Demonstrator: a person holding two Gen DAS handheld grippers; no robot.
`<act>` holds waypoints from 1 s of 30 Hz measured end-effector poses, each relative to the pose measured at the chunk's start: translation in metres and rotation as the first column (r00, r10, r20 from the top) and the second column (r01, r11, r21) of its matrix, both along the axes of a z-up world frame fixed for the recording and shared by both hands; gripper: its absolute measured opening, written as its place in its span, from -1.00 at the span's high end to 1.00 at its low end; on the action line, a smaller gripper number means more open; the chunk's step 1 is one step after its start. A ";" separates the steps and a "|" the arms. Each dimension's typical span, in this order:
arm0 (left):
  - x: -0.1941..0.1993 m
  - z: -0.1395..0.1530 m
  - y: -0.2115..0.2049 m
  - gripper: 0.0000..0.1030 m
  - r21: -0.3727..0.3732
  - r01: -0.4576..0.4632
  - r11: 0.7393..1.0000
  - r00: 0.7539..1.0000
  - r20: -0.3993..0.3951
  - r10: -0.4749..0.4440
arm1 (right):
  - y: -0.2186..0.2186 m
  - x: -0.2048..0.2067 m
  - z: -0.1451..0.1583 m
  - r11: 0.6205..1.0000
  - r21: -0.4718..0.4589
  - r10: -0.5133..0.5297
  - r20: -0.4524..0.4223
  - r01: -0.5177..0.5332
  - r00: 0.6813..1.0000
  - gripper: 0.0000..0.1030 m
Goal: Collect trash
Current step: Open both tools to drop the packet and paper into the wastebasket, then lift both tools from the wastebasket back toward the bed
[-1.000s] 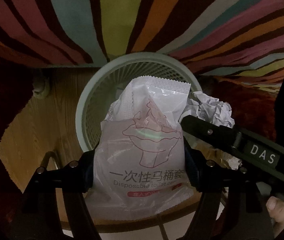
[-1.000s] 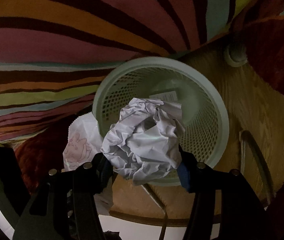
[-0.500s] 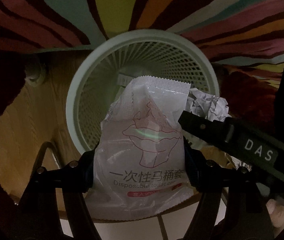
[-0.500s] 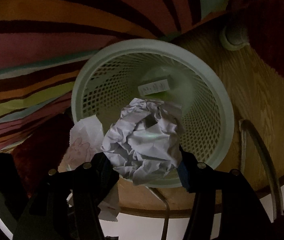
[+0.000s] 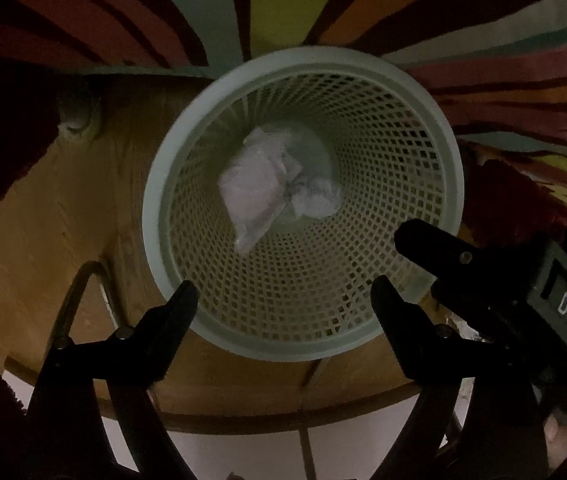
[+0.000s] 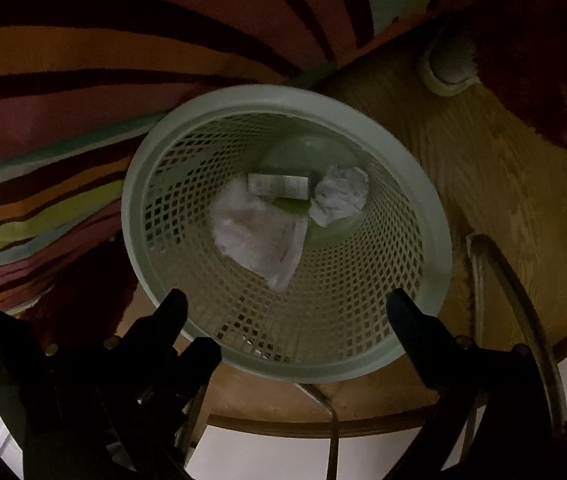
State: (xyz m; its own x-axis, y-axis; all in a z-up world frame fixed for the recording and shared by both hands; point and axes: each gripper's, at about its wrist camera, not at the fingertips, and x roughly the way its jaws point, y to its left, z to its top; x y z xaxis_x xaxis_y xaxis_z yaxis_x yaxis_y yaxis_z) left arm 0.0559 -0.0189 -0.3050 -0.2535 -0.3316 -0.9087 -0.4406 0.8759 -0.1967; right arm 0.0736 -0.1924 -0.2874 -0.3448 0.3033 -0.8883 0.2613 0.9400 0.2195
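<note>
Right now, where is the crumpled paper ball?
In the right wrist view, the crumpled paper ball lies at the basket's bottom, right of the plastic packet.

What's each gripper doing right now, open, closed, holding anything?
Left gripper: open, holding nothing, above the basket.
Right gripper: open, holding nothing, above the same basket.

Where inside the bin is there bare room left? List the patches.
Basket floor: crowded, with packet, paper ball and label. Free: near mesh wall between packet and near rim; far floor behind the label. Both grippers hang open above the rim.
</note>
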 end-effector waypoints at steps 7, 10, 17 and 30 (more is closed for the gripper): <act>-0.002 -0.001 -0.001 -0.73 -0.007 0.021 1.000 1.000 0.007 -0.021 | 0.002 0.002 0.003 1.000 -0.001 -0.009 0.006 0.009 1.000 -0.85; -0.003 0.001 0.002 -0.73 -0.005 0.014 1.000 1.000 0.011 -0.014 | -0.003 0.003 0.011 1.000 0.000 -0.009 0.012 0.009 1.000 -0.85; -0.004 0.006 0.006 -0.73 -0.010 -0.008 1.000 1.000 0.030 0.009 | -0.009 0.003 0.018 0.999 0.004 -0.034 0.033 0.034 0.999 -0.85; -0.008 0.028 0.013 -0.73 -0.029 -0.035 0.999 0.996 0.082 0.037 | -0.019 0.001 0.042 0.995 0.072 -0.081 0.078 0.076 0.994 -0.85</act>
